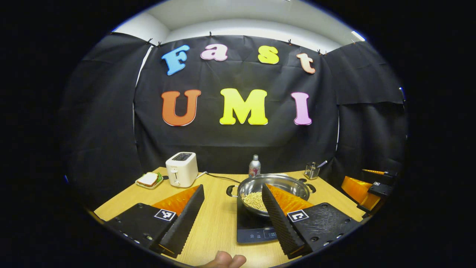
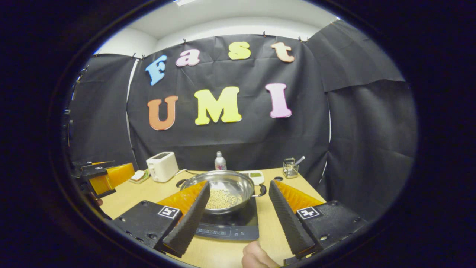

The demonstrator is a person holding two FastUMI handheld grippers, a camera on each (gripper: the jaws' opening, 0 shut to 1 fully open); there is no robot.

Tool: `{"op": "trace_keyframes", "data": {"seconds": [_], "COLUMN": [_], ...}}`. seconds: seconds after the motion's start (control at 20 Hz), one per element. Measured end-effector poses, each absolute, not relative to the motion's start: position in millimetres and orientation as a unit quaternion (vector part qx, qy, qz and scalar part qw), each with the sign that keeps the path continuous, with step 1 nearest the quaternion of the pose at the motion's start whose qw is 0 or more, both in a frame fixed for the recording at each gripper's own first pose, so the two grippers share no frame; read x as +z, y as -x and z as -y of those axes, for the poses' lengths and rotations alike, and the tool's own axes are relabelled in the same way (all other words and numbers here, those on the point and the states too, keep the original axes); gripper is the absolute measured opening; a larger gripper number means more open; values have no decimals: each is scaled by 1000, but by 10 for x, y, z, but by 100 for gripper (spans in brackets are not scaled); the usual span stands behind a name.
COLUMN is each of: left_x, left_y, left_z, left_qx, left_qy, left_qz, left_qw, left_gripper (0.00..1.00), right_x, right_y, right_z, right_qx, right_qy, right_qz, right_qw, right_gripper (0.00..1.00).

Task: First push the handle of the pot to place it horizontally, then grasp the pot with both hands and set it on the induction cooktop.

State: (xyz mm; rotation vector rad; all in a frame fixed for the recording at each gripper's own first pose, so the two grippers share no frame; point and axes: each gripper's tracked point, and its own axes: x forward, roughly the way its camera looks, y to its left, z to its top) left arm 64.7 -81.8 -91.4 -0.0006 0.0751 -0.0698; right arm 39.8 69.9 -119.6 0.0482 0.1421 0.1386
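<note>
Step in hand: judged as the end of the task; pot [image 1: 273, 191] sits on the induction cooktop [image 1: 256, 227], with both side handles level.
Pot position: centred on the cooktop, near mid-desk [image 1: 219, 219]; pale beans or pellets heaped in the bottom; not tilted as far as can be told.
Left tool [image 1: 232, 216]: fingers spread wide, clamped on nothing; held above the desk to the left of the pot, its right finger overlapping the pot rim in the picture only, contact not confirmable.
Right tool [image 2: 238, 214]: fingers spread wide, nothing between them; left finger crosses in front of the pot's near-left rim, right finger stands clear of the right handle [image 2: 262, 190].
Next move, as a judgement: none needed on the pot beyond checking that it sits square on the cooktop; if a correction is wanted, close each tool on one side handle and lift evenly to keep the contents from shifting.
Left gripper view, extra: plate with sandwich [image 1: 148, 180] beside the toaster [image 1: 181, 169]; pot's left handle [image 1: 231, 191] plain; other tool at far right edge.
Right gripper view, extra: small dish with green contents [image 2: 254, 175] behind the pot; cooktop control strip; other tool at far left.
Both views: bottle [image 1: 254, 166], utensil cup [image 1: 311, 170], a fingertip at the bottom edge.
</note>
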Motion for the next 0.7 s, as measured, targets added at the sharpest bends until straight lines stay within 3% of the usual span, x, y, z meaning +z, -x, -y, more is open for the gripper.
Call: {"op": "trace_keyframes", "data": {"seconds": [0.15, 0.35, 0.7], "left_x": [-541, -340, -341], "left_y": [-329, -20, 336], "left_z": [786, 801, 744], "left_qx": [-31, -35, -20], "left_qy": [-11, -11, -14], "left_qz": [-3, -6, -6], "left_qw": [999, 999, 1000], "left_gripper": [92, 92, 92], "right_x": [-745, -297, -229], "right_y": [-99, 221, 812], "right_z": [-653, -625, -406], "right_qx": [68, 66, 51], "right_qy": [-19, -2, 9], "right_qz": [-34, -1, 15], "right_qw": [997, 998, 999], "right_gripper": [99, 99, 100]}}
